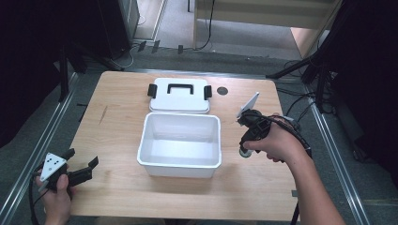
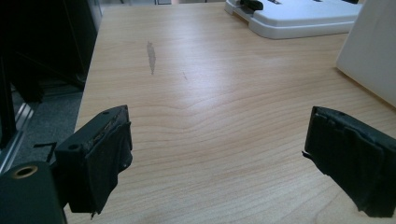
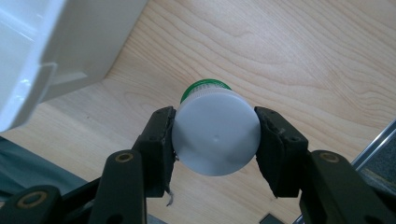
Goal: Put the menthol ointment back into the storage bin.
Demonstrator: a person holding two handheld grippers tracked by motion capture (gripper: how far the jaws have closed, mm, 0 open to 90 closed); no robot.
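On a wooden table (image 1: 117, 122), the right gripper (image 3: 215, 140) pinched a white-capped, green-banded bottle (image 3: 215, 133) just beside an open white bin (image 1: 179, 145), whose lid (image 1: 179, 95) lay behind it, while the left gripper (image 1: 80, 171) rested with jaws spread apart near the table's front left corner.

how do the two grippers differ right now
The left gripper is open with nothing between its fingers; the right gripper is shut on a white-capped bottle. The left sits at the table's near left corner, away from the bin; the right is beside the bin's right wall. Both have black fingers.
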